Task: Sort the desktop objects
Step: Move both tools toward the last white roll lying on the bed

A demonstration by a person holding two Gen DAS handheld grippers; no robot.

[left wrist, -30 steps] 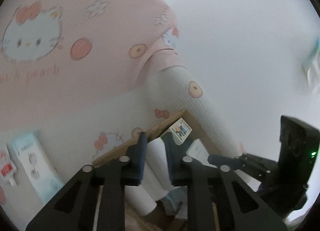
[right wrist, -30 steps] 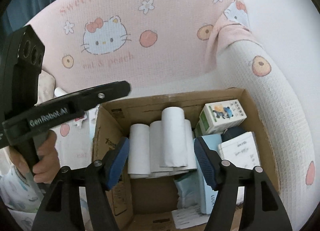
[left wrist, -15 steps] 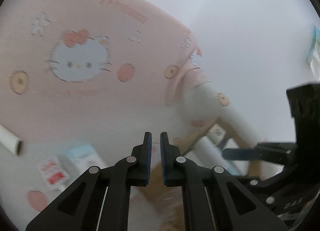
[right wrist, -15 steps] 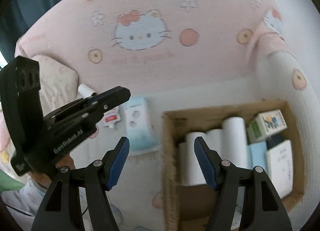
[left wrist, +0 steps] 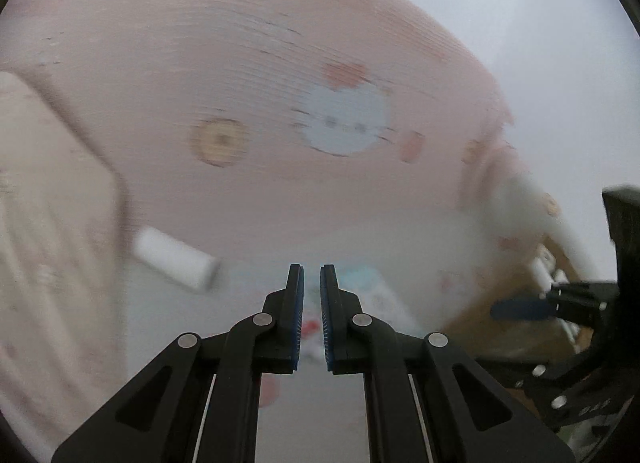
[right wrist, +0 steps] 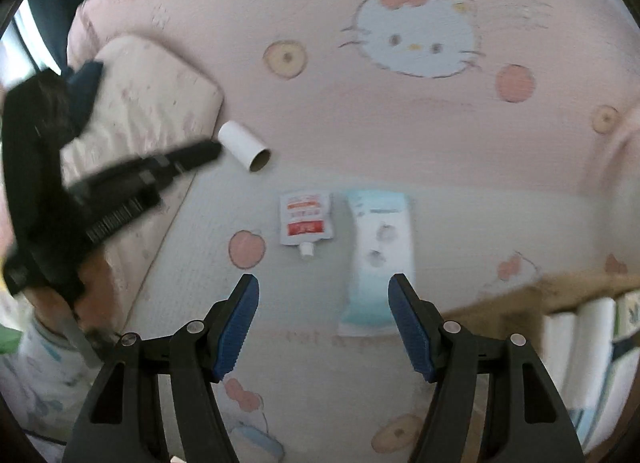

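Right gripper [right wrist: 324, 323]: jaws wide open, empty, above the light-blue pack [right wrist: 378, 259] lying flat beside the red-and-white pouch [right wrist: 306, 219]. Left gripper [left wrist: 311, 315]: jaws nearly closed, empty. Centre the open jaws across the pack's narrow width; avoid the pouch. Cardboard box [right wrist: 520, 295] lies right.

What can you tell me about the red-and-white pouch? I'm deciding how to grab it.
The pouch is a small, flat, white sachet, plastic by the look, with red printed bands and a short white spout at its near end. It lies flat on the pale sheet, apart from the blue pack beside it. Nothing touches it. Its print is too blurred to read.
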